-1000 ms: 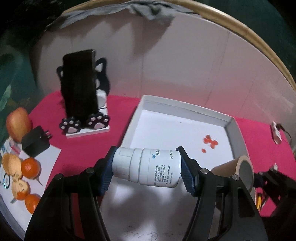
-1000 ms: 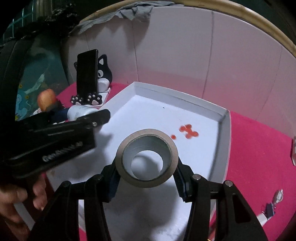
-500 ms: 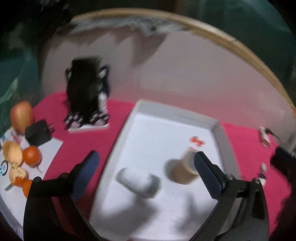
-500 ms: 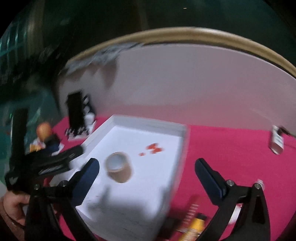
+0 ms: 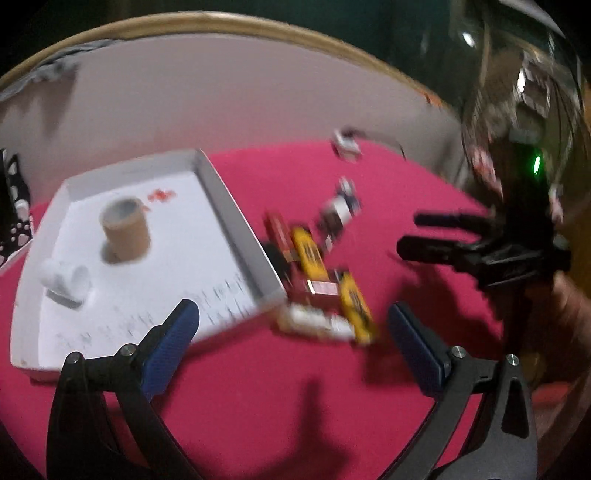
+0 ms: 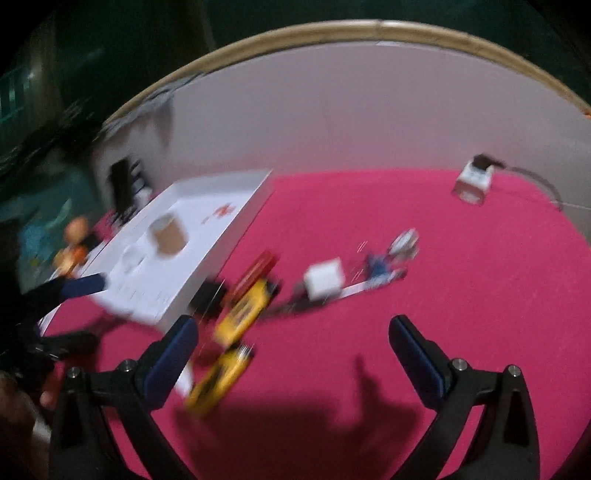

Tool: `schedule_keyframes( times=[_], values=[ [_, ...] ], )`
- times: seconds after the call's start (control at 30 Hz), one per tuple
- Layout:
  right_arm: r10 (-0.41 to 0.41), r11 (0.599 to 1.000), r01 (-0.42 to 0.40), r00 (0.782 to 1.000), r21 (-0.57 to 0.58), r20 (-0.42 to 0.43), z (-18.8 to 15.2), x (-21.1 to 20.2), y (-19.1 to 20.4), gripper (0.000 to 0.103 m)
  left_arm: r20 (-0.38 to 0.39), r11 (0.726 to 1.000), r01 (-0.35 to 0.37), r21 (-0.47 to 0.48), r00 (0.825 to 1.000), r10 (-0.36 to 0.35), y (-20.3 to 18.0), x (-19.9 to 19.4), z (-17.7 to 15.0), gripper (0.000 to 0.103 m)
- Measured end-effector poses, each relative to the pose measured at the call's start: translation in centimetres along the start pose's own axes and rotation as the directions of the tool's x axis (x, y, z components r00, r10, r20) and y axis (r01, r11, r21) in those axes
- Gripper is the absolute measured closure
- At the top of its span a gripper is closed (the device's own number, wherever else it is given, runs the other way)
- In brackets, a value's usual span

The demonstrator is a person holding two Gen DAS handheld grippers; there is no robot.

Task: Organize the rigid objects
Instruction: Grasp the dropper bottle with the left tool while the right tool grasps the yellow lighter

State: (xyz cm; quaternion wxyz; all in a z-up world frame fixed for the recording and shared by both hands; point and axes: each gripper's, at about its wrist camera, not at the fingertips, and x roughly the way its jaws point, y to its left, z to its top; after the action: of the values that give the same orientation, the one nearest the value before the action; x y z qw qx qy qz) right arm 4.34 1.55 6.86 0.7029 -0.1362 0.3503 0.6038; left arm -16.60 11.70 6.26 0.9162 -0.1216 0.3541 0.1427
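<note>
Left gripper (image 5: 291, 334) spread wide, holding nothing, above pink cloth (image 5: 258, 406). Ahead and left of it, shallow white rectangular tray (image 5: 236, 218) containing upright brown tape roll (image 5: 125, 229) and white plastic bottle (image 5: 64, 275) lying on its side. Directly ahead, blurred yellow and red rectangular packs (image 5: 321, 280) beside tray corner. Right gripper (image 6: 293, 334) likewise wide, empty, with yellow packs (image 6: 229, 339) by its left finger.

Magenta cloth (image 5: 258, 387) covering the work surface, pale curved backdrop wall (image 6: 332, 110) behind it, tan wooden rim (image 6: 369, 31) along its top, dim dark surroundings beyond, both views motion-blurred
</note>
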Motion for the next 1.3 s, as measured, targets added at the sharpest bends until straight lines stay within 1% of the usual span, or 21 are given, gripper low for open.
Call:
schedule_keyframes(
  times=[0.07,0.13,0.17,0.27,0.37,0.47,0.57,0.7,0.77,0.83,0.9,1.03,1.1,1.13,1.17,1.23,1.3],
  values=[
    [0.042,0.998,-0.043,0.999,-0.038,-0.029,-0.9,0.4,1.2,0.0,-0.036,0.999,-0.03,0.038,0.999,0.031,-0.8,0.5,-1.1,0.0],
    [0.054,0.994,-0.06,0.996,-0.088,-0.072,-1.4,1.3,2.7,0.0,-0.066,0.999,-0.04,0.033,0.997,0.042,-0.6,0.7,-1.8,0.0],
    [0.04,0.991,-0.051,0.995,-0.122,-0.093,-1.4,2.1,3.6,0.0,-0.075,0.998,-0.051,0.026,0.996,0.053,-0.4,0.6,-2.1,0.0],
    [0.002,0.984,-0.026,0.991,-0.177,-0.131,-1.5,3.7,5.2,0.0,-0.093,0.997,-0.077,-0.005,0.993,0.076,0.3,0.5,-2.5,0.0],
    [-0.037,0.974,0.001,0.987,-0.225,-0.158,-1.7,4.6,5.9,0.0,-0.112,0.998,-0.059,-0.023,0.992,0.056,0.7,0.7,-2.7,0.0],
    [-0.092,0.963,0.038,0.977,-0.267,-0.19,-2.2,5.2,5.9,0.0,-0.143,0.999,-0.034,-0.007,0.989,0.032,0.3,1.7,-2.8,0.0],
    [-0.129,0.961,0.073,0.972,-0.265,-0.198,-2.8,5.3,4.7,0.0,-0.168,1.0,-0.017,0.02,0.985,0.02,-0.4,2.9,-2.6,0.0],
    [-0.124,0.967,0.073,0.973,-0.245,-0.196,-2.9,5.2,3.8,0.002,-0.173,0.998,-0.016,0.056,0.985,0.026,-1.2,4.2,-1.8,0.0],
    [-0.123,0.968,0.076,0.974,-0.237,-0.189,-2.9,5.2,3.8,0.005,-0.171,0.999,-0.014,0.049,0.985,0.022,-1.1,4.4,-1.5,0.001],
    [-0.113,0.97,0.068,0.976,-0.235,-0.185,-2.8,5.3,4.0,0.006,-0.171,0.999,-0.015,0.039,0.985,0.022,-0.9,4.3,-1.4,0.0],
    [-0.1,0.969,0.053,0.977,-0.241,-0.187,-2.8,5.4,4.3,0.006,-0.165,0.999,-0.031,0.045,0.986,0.038,-0.8,4.1,-1.5,0.0],
    [-0.132,0.965,0.083,0.973,-0.248,-0.191,-2.7,5.8,4.7,0.006,-0.156,0.999,-0.038,0.031,0.987,0.042,-0.4,3.4,-1.6,0.0],
    [-0.146,0.967,0.1,0.972,-0.235,-0.185,-2.6,5.5,3.9,0.012,-0.161,0.999,-0.04,0.03,0.986,0.044,-0.3,3.5,-1.6,0.0],
    [-0.153,0.969,0.111,0.972,-0.221,-0.18,-2.5,5.1,3.2,0.02,-0.165,0.999,-0.04,0.033,0.985,0.045,-0.4,3.7,-1.5,0.0],
    [-0.157,0.97,0.118,0.972,-0.21,-0.177,-2.3,4.9,2.7,0.032,-0.168,0.998,-0.035,0.042,0.985,0.042,-0.8,4.0,-1.4,0.0],
    [-0.178,0.973,0.147,0.969,-0.178,-0.169,-2.1,4.2,1.0,0.045,-0.169,0.998,-0.029,0.06,0.985,0.039,-1.4,4.6,-1.1,0.0],
    [-0.179,0.977,0.156,0.97,-0.144,-0.165,-1.9,3.8,-0.4,0.047,-0.175,0.998,-0.02,0.062,0.984,0.03,-2.1,5.3,-0.8,0.0]
  ],
)
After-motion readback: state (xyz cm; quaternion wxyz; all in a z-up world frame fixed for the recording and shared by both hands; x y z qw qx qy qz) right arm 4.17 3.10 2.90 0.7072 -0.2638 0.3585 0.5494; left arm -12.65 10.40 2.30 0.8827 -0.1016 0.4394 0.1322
